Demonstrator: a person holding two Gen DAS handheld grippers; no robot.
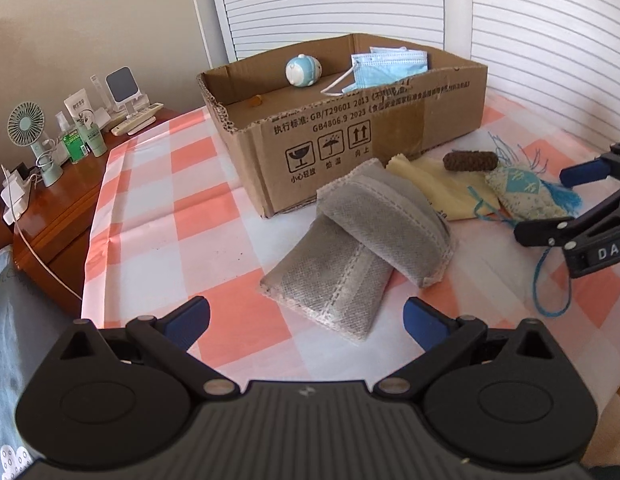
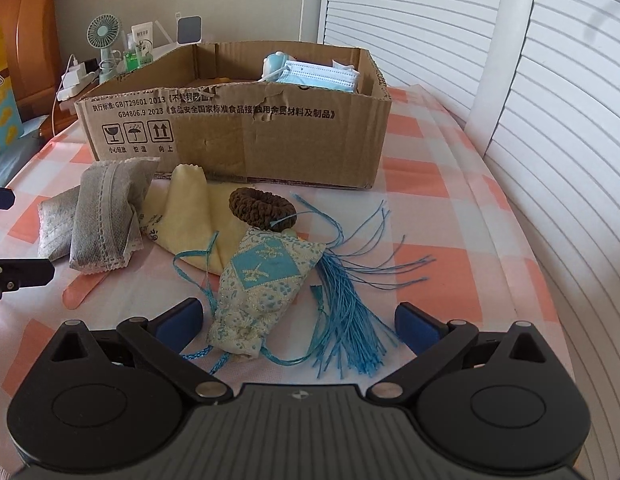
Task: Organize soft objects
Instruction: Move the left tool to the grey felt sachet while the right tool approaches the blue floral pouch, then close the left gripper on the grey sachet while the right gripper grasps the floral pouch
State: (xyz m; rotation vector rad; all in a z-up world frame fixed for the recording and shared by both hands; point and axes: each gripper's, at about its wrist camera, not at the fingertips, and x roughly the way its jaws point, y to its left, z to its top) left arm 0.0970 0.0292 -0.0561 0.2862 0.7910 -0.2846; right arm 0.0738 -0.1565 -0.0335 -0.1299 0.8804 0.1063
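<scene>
Two handheld grippers fill the bottom of their own fisheye views, each with blue-padded fingers spread wide apart and holding nothing. In the left wrist view, the left gripper [image 1: 306,322] hovers low over a pink-and-white checked tablecloth [image 1: 150,216], and just above its fingers, at the centre of the frame, two grey fabric pouches [image 1: 362,240] lie on the cloth, one leaning across the other. To the right of them sit a pale yellow cloth [image 1: 442,188], a brown knitted hair tie [image 1: 470,161] resting on that cloth, and a blue-patterned sachet [image 1: 522,194] with a tassel, near the right gripper [image 1: 558,204] entering from the right edge. In the right wrist view, the right gripper [image 2: 296,322] frames the sachet [image 2: 262,284] between its open fingers without touching it; blue tassel threads [image 2: 350,320] fan toward the lower right. Above it lie the hair tie [image 2: 262,208] and yellow cloth [image 2: 190,216], with the grey pouches [image 2: 98,216] at centre left. Behind everything stands an open cardboard box [image 2: 270,136] holding blue face masks [image 2: 322,76] and a small round blue-and-white toy [image 1: 304,71]. At upper left, a wooden side table [image 1: 62,200] carries a small green fan [image 1: 28,128] and bottles.
</scene>
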